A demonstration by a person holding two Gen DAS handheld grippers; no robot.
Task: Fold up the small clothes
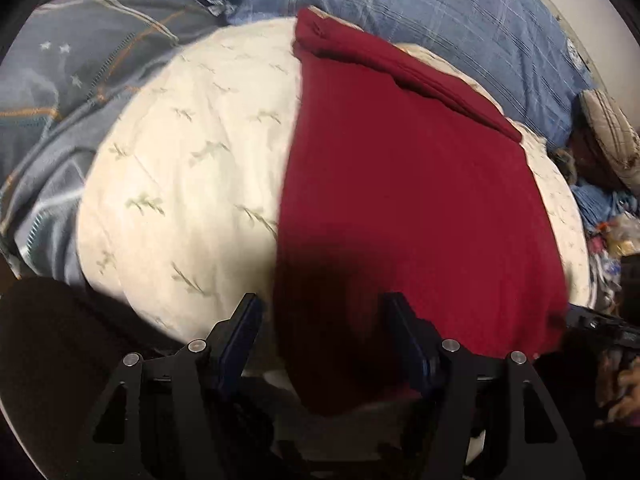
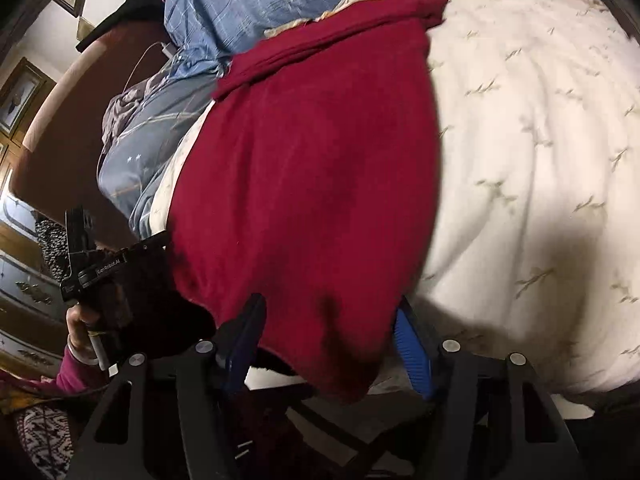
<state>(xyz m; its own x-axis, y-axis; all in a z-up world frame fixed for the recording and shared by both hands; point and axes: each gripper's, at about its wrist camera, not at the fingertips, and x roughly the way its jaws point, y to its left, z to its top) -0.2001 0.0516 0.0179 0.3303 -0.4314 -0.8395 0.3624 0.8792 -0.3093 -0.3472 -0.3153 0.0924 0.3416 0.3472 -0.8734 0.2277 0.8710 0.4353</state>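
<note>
**Both grippers poised at the near hem of the red garment**

Here we are over the bed, and the red garment (image 1: 400, 200) lies spread flat on the cream quilt (image 1: 180, 180), laid out long so it can be doubled over. At the garment's far end a band of the cloth is already turned back on itself, just short of the blue checked bedding (image 1: 440, 12) beyond it. The flat spread looks deliberate: smooth cloth on a soft, even surface gives clean edges to pick up.

Now the tools. The left gripper (image 1: 320, 316) hangs over the garment's near edge, jaws standing well apart, the hem lying in the gap between them. The pads are not pressing on it, as far as the blur lets me judge. The right gripper (image 2: 330, 316) is at the garment's near edge too, and its jaws are apart as well, the blue ribbed pad (image 2: 412, 352) clear of the cloth with the red hem drooping between the fingers. Nothing is clamped on either side.

From the right-hand view, the left gripper (image 2: 80, 264) shows beside the garment's near corner, gripped by a hand (image 2: 78, 320) in a pink sleeve (image 2: 74, 376).

My read: a fresh grab at the near hem comes next.
</note>
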